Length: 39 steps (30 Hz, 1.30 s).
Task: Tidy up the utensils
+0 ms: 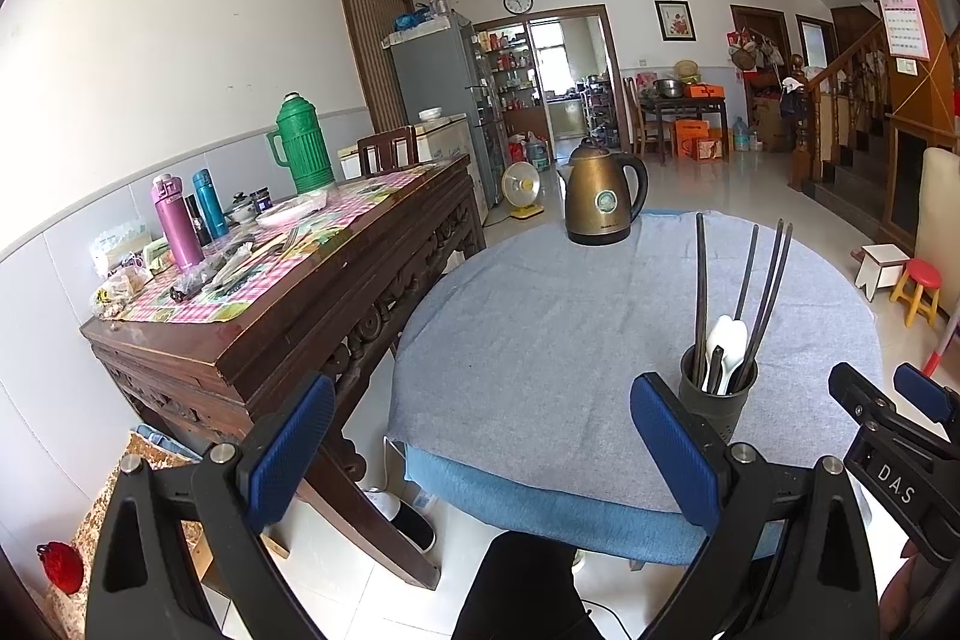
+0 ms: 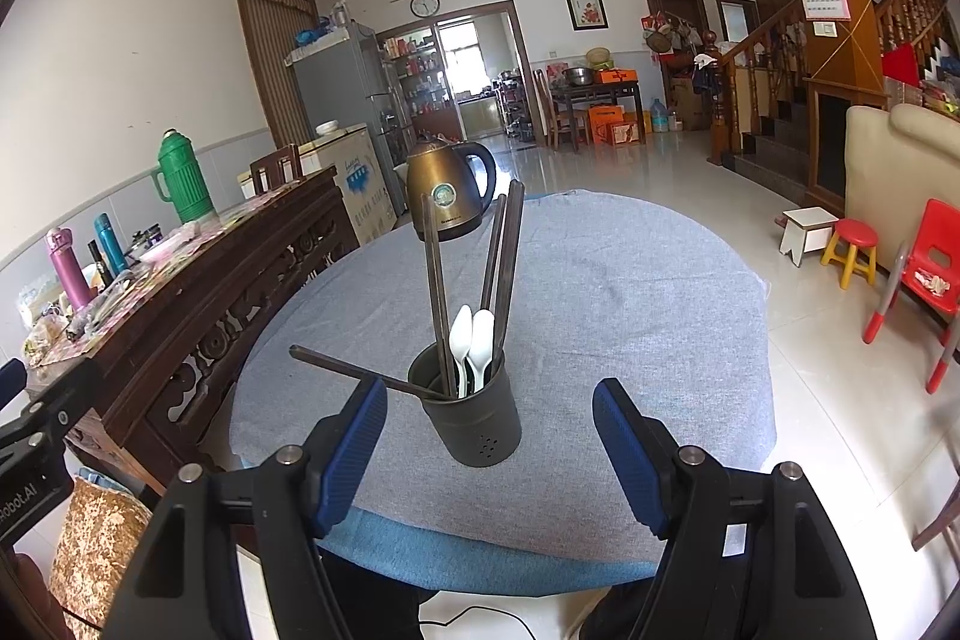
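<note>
A dark utensil holder (image 2: pixel 471 415) stands on the round table's grey cloth (image 2: pixel 630 292), near its front edge. Dark chopsticks (image 2: pixel 510 250) and two white spoons (image 2: pixel 474 340) stand upright in it; one chopstick (image 2: pixel 336 367) leans far out to the left. My right gripper (image 2: pixel 489 445) is open, its blue pads wide apart, just in front of the holder with nothing between them. In the left wrist view the holder (image 1: pixel 717 391) sits just past the right pad. My left gripper (image 1: pixel 480 454) is open and empty over the table's front edge. The right gripper (image 1: pixel 888 418) shows at that view's right edge.
A bronze electric kettle (image 1: pixel 603 202) stands at the table's far side. A carved wooden sideboard (image 1: pixel 288 316) with flasks and clutter runs along the left. A person's dark-trousered knee (image 1: pixel 522 580) is below the table edge. Small stools (image 2: pixel 849 250) and a red chair stand right.
</note>
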Each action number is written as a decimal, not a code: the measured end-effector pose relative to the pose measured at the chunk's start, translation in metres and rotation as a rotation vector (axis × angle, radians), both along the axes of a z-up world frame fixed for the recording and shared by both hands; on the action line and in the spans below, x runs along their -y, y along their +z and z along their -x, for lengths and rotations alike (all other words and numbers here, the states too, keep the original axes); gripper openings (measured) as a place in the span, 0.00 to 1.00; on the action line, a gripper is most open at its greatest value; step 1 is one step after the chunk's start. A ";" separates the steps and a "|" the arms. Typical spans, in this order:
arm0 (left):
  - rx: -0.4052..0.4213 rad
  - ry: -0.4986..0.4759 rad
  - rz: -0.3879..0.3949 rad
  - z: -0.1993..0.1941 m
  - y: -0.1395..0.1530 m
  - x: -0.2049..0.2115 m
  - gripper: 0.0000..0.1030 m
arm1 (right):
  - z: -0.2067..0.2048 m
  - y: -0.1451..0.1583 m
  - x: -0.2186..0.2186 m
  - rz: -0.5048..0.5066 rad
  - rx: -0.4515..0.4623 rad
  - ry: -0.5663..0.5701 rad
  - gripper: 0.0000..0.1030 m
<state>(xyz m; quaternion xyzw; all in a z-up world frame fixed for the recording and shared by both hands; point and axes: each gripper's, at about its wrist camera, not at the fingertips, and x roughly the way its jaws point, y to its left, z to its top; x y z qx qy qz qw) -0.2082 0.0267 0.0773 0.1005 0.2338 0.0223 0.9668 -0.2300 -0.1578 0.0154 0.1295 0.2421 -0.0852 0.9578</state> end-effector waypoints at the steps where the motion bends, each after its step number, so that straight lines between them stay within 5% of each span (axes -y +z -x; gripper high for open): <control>1: 0.000 0.000 0.000 0.000 0.000 0.000 0.96 | 0.000 0.000 0.000 0.000 -0.001 0.000 0.73; 39: -0.021 0.012 -0.001 -0.003 -0.004 -0.003 0.96 | -0.002 -0.001 0.000 -0.002 -0.005 0.003 0.73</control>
